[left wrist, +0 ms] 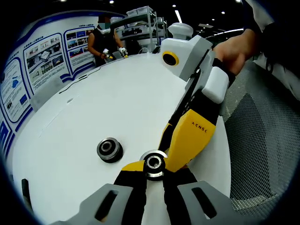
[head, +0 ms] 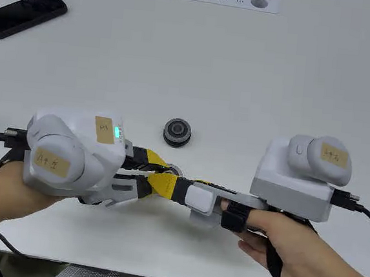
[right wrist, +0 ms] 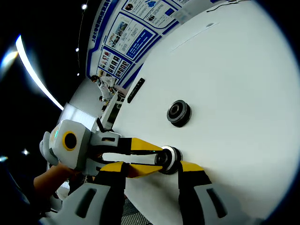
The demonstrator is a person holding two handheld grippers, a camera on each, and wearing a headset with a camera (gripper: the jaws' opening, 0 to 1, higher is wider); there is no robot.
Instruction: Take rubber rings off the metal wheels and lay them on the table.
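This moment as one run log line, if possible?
left gripper: shut on held wheel | right gripper: jaws at same wheel, grip unclear | second wheel: on table

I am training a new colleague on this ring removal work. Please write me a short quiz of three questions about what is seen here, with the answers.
1. How many metal wheels are in sight on or over the white table?
2. True or false: the left tool and the right tool meet at the held wheel, and the loose wheel lies apart from them on the table.
3. In the head view, what lies on the far left part of the table?
A. a black phone
B. a cup
C. a screwdriver

Key: 1. two; 2. true; 3. A.
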